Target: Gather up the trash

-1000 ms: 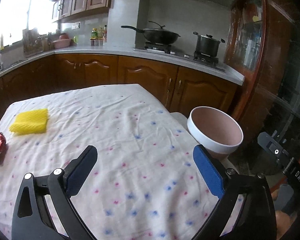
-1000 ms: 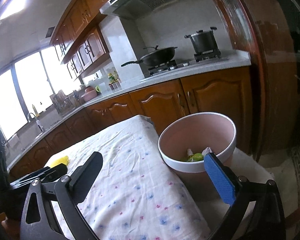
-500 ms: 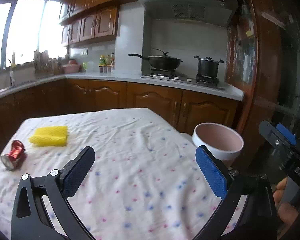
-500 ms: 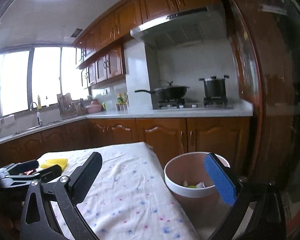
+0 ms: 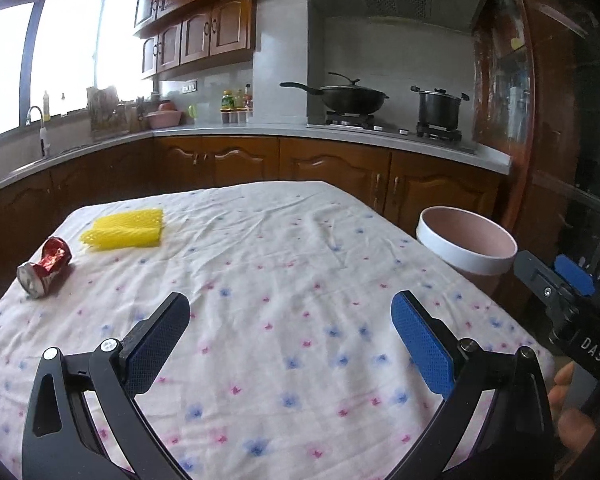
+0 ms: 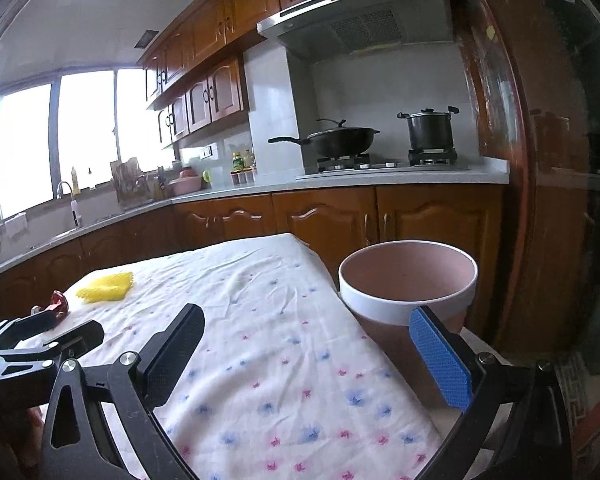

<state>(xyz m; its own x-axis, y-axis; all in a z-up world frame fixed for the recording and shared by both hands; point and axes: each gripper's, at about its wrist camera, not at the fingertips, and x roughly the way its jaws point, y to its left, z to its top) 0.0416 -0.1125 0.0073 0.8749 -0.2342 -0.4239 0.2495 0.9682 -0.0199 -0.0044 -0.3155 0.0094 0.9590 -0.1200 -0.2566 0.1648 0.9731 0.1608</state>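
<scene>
Both claws hang over the near edge of the bench [image 5: 284, 248] and grip nothing. The left claw [image 5: 290, 340] has its jaws spread wide above the flowered cloth, and the right claw [image 6: 306, 354] gapes just as wide, near the bin [image 6: 408, 280]. That pink, white-rimmed bin stands just off the bench's right side. Far left on the cloth lies a crushed red can [image 5: 46, 266], its print too crumpled to read, with a yellow foam net [image 5: 124, 230] just beyond it. White letters "DAS" show on the right claw's black body.
</scene>
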